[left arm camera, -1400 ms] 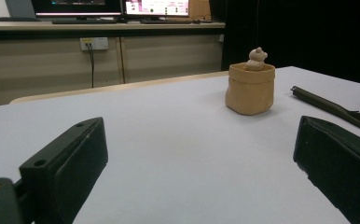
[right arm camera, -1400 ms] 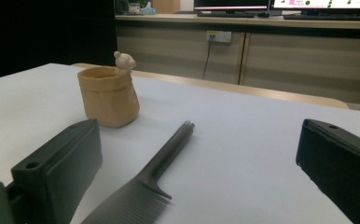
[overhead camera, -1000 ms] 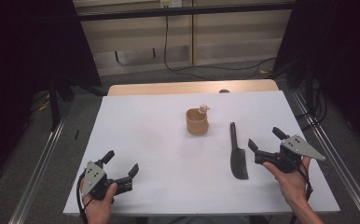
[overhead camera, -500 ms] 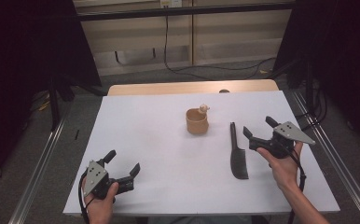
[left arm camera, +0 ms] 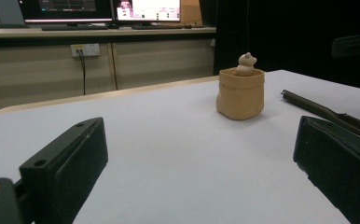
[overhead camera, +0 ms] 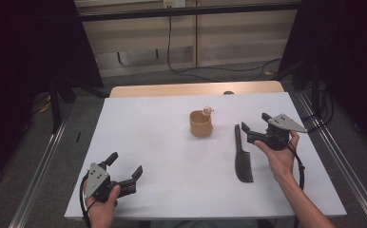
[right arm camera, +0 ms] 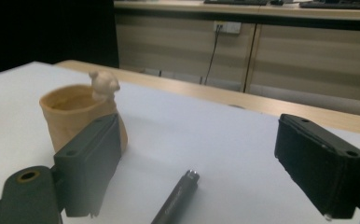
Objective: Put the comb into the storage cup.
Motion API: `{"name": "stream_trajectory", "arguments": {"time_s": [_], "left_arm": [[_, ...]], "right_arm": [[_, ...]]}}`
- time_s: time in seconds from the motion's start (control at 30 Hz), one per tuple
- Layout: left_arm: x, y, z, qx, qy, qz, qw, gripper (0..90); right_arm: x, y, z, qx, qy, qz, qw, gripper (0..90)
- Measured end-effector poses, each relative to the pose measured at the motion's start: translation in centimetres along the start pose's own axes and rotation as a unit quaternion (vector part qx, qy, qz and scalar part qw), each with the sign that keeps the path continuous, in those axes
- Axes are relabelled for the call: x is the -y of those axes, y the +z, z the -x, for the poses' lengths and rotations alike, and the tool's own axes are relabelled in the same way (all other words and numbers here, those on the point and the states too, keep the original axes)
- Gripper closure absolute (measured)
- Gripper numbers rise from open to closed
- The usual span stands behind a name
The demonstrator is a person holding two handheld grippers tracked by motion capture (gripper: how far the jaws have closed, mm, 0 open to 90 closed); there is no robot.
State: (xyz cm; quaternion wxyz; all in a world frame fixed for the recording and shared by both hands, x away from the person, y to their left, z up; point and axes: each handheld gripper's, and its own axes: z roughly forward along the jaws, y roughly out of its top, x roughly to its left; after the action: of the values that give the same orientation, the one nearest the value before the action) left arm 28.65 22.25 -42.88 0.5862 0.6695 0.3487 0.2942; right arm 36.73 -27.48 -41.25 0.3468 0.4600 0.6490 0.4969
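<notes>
From above, the right gripper (overhead camera: 253,124) is held level above the knife (overhead camera: 242,154) handle, its jaws apart and just been closing, gripping nothing. The left gripper (overhead camera: 124,165) rests low at the surface's (overhead camera: 148,128) near corner, jaws released. The right gripper view shows the knife handle (right arm camera: 176,198) between the jaws, untouched, beside the cup (right arm camera: 75,116).

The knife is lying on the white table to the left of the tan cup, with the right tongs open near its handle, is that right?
Not quite. The knife lies to the right of the tan cup, not the left, as the high view shows. The rest holds: it rests on the white table, and the right tongs stand open near its handle, with nothing gripped.
</notes>
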Motion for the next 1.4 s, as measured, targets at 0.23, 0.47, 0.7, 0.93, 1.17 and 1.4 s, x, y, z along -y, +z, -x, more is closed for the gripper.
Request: {"name": "stream_trajectory", "arguments": {"time_s": [0.23, 0.47, 0.7, 0.93, 1.17, 1.4], "left_arm": [[0.1, 0.1, -0.1, 0.0, -0.005, -0.004, 1.0, 3.0], [0.0, 0.0, 0.1, 0.009, 0.002, -0.002, 1.0, 3.0], [0.2, 0.2, 0.1, 0.006, 0.0, -0.008, 0.9999, 3.1], [0.2, 0.2, 0.0, 0.003, 0.002, -0.012, 0.9999, 3.0], [0.2, 0.2, 0.0, 0.008, 0.004, -0.012, 0.9999, 3.0], [0.2, 0.3, 0.1, 0.007, 0.002, -0.011, 0.9999, 3.1]], "right_arm": [[0.1, 0.1, -0.1, -0.007, -0.009, -0.008, 0.9999, 32.6], [-0.1, -0.1, 0.2, -0.018, -0.004, -0.008, 0.9998, 47.8], [-0.4, 0.0, 0.1, -0.053, -0.001, -0.015, 0.9985, 71.3], [-0.4, 0.1, 0.1, -0.058, 0.004, -0.04, 0.9975, 84.2], [-0.6, 0.2, 0.4, -0.051, 0.01, -0.086, 0.9949, 90.0], [-1.1, 1.0, 0.8, -0.068, 0.021, -0.137, 0.9879, 90.0]]}}
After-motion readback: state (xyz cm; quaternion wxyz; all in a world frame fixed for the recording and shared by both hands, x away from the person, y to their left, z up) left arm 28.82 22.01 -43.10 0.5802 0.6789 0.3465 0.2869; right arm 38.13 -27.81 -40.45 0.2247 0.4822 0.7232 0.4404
